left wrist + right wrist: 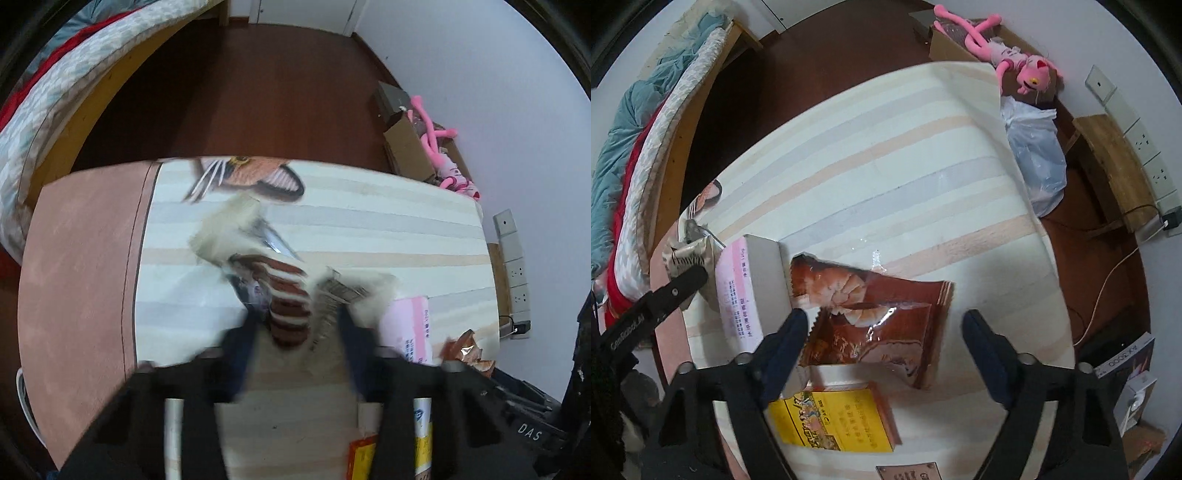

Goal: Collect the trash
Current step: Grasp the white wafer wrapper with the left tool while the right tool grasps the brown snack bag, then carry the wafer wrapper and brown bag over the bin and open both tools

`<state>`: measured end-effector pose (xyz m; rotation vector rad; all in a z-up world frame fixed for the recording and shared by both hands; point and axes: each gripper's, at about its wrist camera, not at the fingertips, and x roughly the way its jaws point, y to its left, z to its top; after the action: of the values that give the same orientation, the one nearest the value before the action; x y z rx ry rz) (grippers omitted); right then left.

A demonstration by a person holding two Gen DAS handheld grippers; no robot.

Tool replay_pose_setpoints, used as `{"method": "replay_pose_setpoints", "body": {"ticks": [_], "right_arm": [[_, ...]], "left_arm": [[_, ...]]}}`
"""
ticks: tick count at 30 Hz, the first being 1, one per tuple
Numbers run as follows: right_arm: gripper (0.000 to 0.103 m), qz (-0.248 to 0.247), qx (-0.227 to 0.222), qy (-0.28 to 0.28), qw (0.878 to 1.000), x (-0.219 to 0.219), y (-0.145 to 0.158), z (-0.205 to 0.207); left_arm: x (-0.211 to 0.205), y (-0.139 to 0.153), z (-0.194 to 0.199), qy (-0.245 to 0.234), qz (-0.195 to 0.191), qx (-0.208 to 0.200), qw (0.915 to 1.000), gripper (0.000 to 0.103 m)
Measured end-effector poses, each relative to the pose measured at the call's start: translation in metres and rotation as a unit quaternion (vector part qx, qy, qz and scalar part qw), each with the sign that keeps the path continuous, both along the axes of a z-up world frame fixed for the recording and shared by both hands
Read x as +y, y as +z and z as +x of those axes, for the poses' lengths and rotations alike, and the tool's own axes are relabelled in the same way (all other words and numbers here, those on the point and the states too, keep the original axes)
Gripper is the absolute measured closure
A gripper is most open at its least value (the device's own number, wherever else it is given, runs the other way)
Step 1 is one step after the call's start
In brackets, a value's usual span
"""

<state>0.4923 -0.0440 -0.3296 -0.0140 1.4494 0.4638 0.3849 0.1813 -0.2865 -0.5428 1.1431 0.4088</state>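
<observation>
Left wrist view, blurred: a brown-and-white striped wrapper (290, 301) lies on the striped tabletop (369, 229), and we see our left gripper (295, 325) with jaws apart on either side of it. On the right wrist view, our right gripper (884, 328) is spread wide over a brown snack packet (875, 317). Just beside that packet lie a pink box (738, 291) and a yellow box (834, 421). A white plastic bag (1034, 155) sits on the floor past the tabletop edge.

A home bedroom: a bed (55, 96) with patterned quilt and red blanket on the far left, dark wood floor (240, 92), a pink plush toy (1008, 51) on cardboard boxes (406, 147), wall sockets (1145, 147) at the right.
</observation>
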Motion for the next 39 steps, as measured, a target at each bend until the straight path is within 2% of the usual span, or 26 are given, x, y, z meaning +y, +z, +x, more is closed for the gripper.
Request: {"method": "replay_pose_setpoints", "body": {"ticks": [1, 2, 3, 4, 6, 7, 8, 13, 18, 24, 31, 35, 39], "right_arm": [[0.030, 0.004, -0.003, 0.001, 1.000, 0.000, 0.000, -0.001], [0.031, 0.004, -0.009, 0.005, 1.000, 0.001, 0.001, -0.003], [0.034, 0.004, -0.015, 0.008, 1.000, 0.002, 0.003, -0.005], [0.046, 0.004, -0.022, 0.012, 1.000, 0.003, 0.006, -0.007], [0.058, 0.000, -0.033, 0.017, 0.999, 0.006, 0.011, -0.011], [0.074, 0.002, -0.038, 0.022, 0.999, 0.007, 0.014, -0.013], [0.079, 0.002, -0.040, 0.024, 0.999, 0.008, 0.018, -0.015], [0.084, 0.012, -0.064, 0.036, 0.997, 0.011, 0.040, -0.030], [0.085, 0.030, -0.087, 0.049, 0.995, 0.013, 0.071, -0.055], [0.085, 0.063, -0.110, 0.073, 0.989, 0.023, 0.119, -0.102], [0.085, 0.112, -0.123, 0.130, 0.978, 0.067, 0.174, -0.182], [0.086, 0.142, -0.116, 0.177, 0.967, 0.111, 0.192, -0.243], [0.086, 0.164, -0.099, 0.231, 0.954, 0.162, 0.194, -0.309]], "left_arm": [[-0.002, 0.001, 0.000, -0.002, 0.008, -0.001, 1.0000, 0.086], [-0.003, 0.002, -0.001, -0.005, 0.012, -0.004, 0.9999, 0.089], [-0.004, 0.003, -0.002, -0.009, 0.017, -0.004, 0.9998, 0.096], [-0.004, 0.004, -0.004, -0.010, 0.022, -0.004, 0.9997, 0.097], [-0.006, 0.008, -0.011, -0.010, 0.034, -0.009, 0.9993, 0.098], [-0.007, 0.011, -0.016, -0.009, 0.042, -0.010, 0.9990, 0.099], [-0.007, 0.014, -0.021, -0.009, 0.047, -0.012, 0.9988, 0.099], [-0.008, 0.040, -0.053, -0.003, 0.090, -0.025, 0.9956, 0.099], [-0.004, 0.069, -0.087, 0.011, 0.109, -0.051, 0.9927, 0.099], [0.001, 0.117, -0.147, 0.030, 0.132, -0.097, 0.9861, 0.099], [0.022, 0.166, -0.235, 0.066, 0.141, -0.138, 0.9780, 0.099], [0.043, 0.184, -0.307, 0.104, 0.154, -0.150, 0.9711, 0.099], [0.066, 0.191, -0.373, 0.144, 0.162, -0.145, 0.9654, 0.099]]}}
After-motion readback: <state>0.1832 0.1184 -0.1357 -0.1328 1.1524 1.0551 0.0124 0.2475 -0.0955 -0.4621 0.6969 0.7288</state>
